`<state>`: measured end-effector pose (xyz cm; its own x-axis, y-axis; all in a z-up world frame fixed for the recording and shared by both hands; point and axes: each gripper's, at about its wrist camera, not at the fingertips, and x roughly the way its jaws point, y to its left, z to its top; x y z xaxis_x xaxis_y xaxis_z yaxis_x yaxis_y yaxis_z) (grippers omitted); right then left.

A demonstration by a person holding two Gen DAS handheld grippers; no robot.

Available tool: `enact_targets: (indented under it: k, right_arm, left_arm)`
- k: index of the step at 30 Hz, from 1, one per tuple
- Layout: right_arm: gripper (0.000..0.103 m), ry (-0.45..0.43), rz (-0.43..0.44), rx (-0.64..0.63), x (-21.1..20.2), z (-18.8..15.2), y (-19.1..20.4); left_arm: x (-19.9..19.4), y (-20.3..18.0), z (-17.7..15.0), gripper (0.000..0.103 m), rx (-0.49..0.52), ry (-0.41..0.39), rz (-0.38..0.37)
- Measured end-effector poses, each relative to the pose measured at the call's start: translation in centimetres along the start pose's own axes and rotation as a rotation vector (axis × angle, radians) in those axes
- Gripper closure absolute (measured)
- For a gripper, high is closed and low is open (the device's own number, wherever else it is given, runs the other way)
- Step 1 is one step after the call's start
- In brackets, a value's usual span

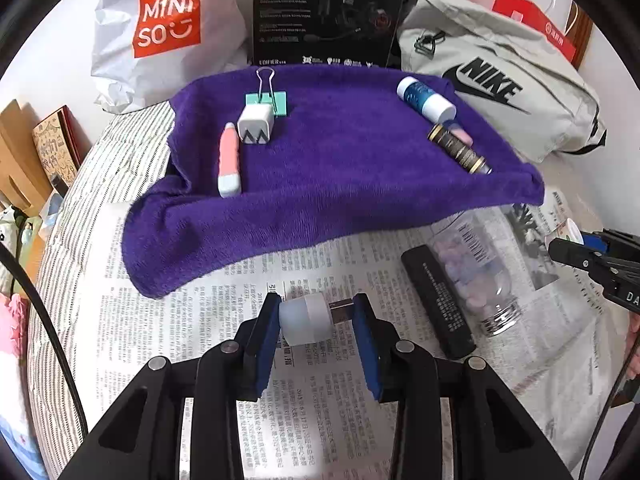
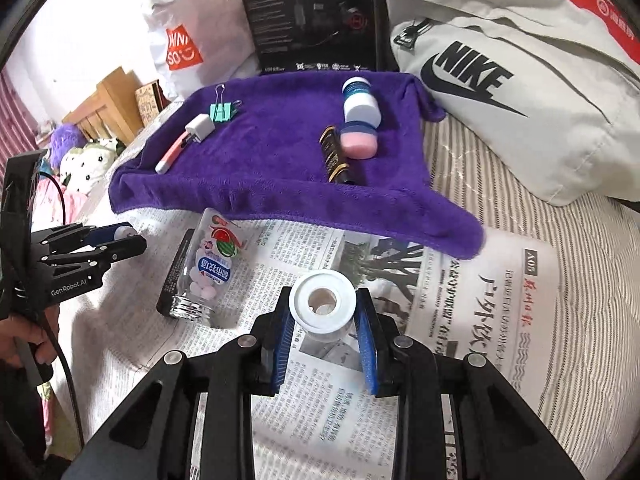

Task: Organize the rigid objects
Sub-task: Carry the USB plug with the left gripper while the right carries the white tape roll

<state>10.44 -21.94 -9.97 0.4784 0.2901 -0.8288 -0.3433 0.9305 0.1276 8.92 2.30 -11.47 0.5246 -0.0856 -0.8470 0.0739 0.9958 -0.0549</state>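
Note:
My left gripper (image 1: 316,316) is shut on a small white USB plug-in light (image 1: 306,318), held just above the newspaper (image 1: 224,312). My right gripper (image 2: 322,314) is shut on a white round-capped container (image 2: 322,302). Ahead lies a purple towel (image 1: 340,168). A teal binder clip (image 1: 266,100), a white charger cube (image 1: 255,124) and a pink-white knife (image 1: 229,160) lie on its left. To the right are a blue-white bottle (image 1: 426,98), a black-gold tube (image 1: 458,148) and a pink jar (image 2: 358,140). A clear tablet bottle (image 2: 212,264) and a black box (image 1: 438,296) rest on the newspaper.
A Miniso bag (image 1: 160,24), a black Edifier box (image 1: 328,12) and a grey Nike bag (image 2: 520,88) stand behind the towel. Striped bedding (image 2: 520,208) surrounds the newspaper. Plush toys (image 2: 84,160) and a wooden frame (image 2: 112,108) are at the left. A hand (image 2: 16,340) holds the left gripper's handle.

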Motion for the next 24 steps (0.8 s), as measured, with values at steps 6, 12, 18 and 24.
enact_targets:
  k: [6, 12, 18, 24]
  right_arm:
    - [0.073, -0.021, 0.015, 0.003, -0.8, 1.6, -0.5]
    - [0.073, -0.06, 0.027, -0.008, -1.4, 3.9, -0.2]
    - [0.073, -0.07, 0.022, -0.004, -1.6, 4.6, 0.1]
    - [0.073, -0.064, 0.029, 0.015, -1.3, 4.5, 0.1]
  left_arm:
    - [-2.0, 1.3, 1.4, 0.069, -0.036, -0.046, -0.058]
    - [-2.9, 2.2, 3.3, 0.069, -0.033, -0.073, -0.055]
    - [-2.9, 2.8, 4.2, 0.069, -0.046, -0.085, -0.058]
    - [-3.1, 2.8, 4.7, 0.069, -0.047, -0.094, -0.072]
